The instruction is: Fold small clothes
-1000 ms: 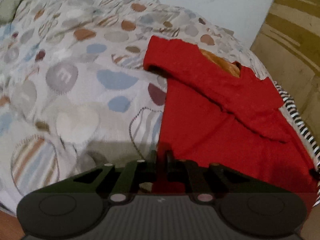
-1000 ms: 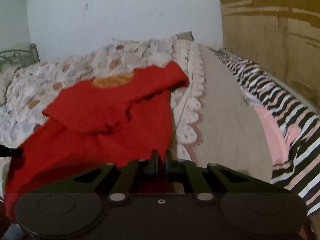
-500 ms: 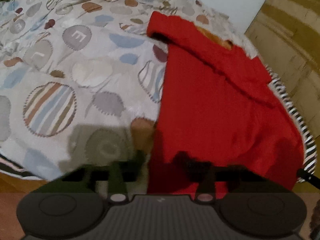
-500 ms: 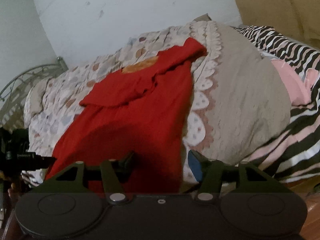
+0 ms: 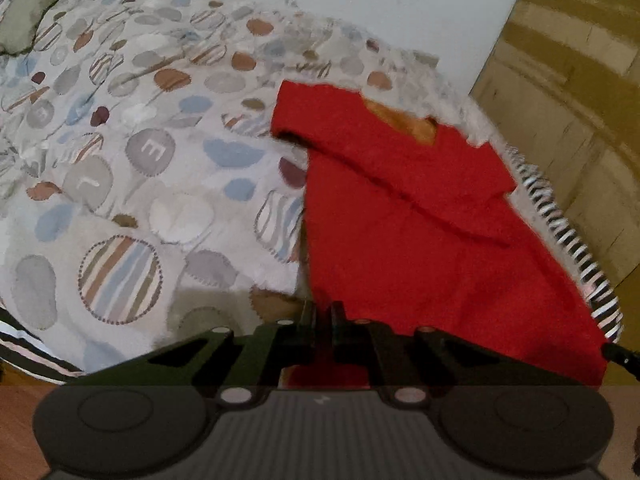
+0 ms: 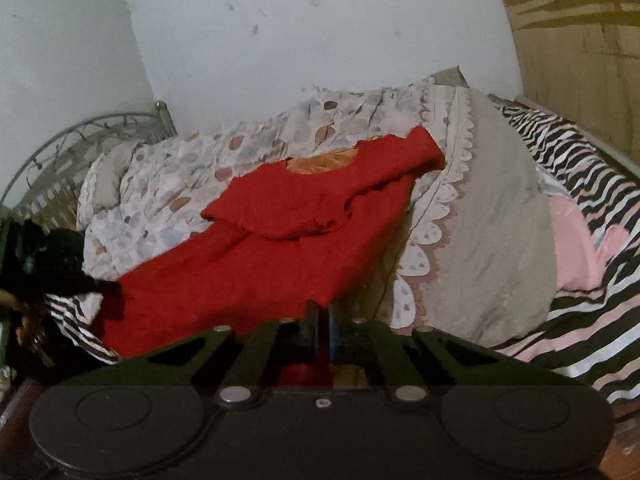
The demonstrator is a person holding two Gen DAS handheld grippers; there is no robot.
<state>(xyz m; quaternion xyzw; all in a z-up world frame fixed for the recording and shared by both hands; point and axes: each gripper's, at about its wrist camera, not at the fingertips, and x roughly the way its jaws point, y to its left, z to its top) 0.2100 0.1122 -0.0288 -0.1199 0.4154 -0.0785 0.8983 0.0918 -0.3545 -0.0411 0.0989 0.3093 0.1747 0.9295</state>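
A small red garment (image 5: 432, 240) with an orange neck lining lies flat on the bed, its sleeves folded across the chest. It also shows in the right wrist view (image 6: 276, 256). My left gripper (image 5: 323, 310) is shut on the hem's left corner. My right gripper (image 6: 323, 312) is shut on the hem's right corner. Both hold the bottom edge near the bed's front edge.
The patterned quilt (image 5: 140, 160) covers the bed left of the garment. A beige scalloped blanket (image 6: 488, 216) and a zebra-striped sheet (image 6: 592, 264) lie to the right. A metal bed frame (image 6: 60, 152) and white wall (image 6: 320, 32) stand behind. A wooden panel (image 5: 568, 120) is at right.
Half a second ago both grippers were open around the hem. Now both have shut on the hem's corners, and both views have shifted slightly.
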